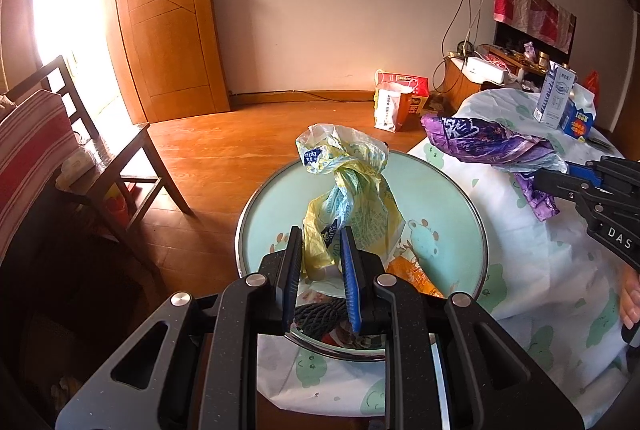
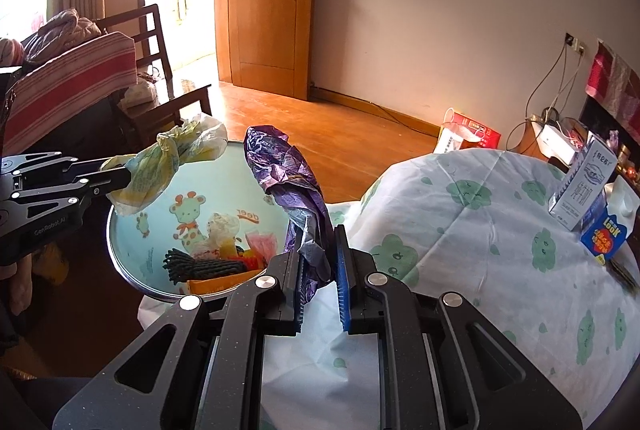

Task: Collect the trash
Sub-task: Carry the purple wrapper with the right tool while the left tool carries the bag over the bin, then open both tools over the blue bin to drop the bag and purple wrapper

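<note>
The yellow wrapper (image 1: 348,190) stands lengthwise up and away from the left gripper (image 1: 322,262), clamped over the round tray (image 1: 452,198). The purple wrapper (image 2: 292,186) likewise rises from the right gripper (image 2: 320,270), pinched above the tablecloth (image 2: 460,230). Only the right wrist view shows the tray's giraffe print and dark cord (image 2: 200,266).

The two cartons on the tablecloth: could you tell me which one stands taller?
The white-and-grey milk carton stands taller; the blue carton with the red heart label sits lower beside it, nearer the camera.
</note>
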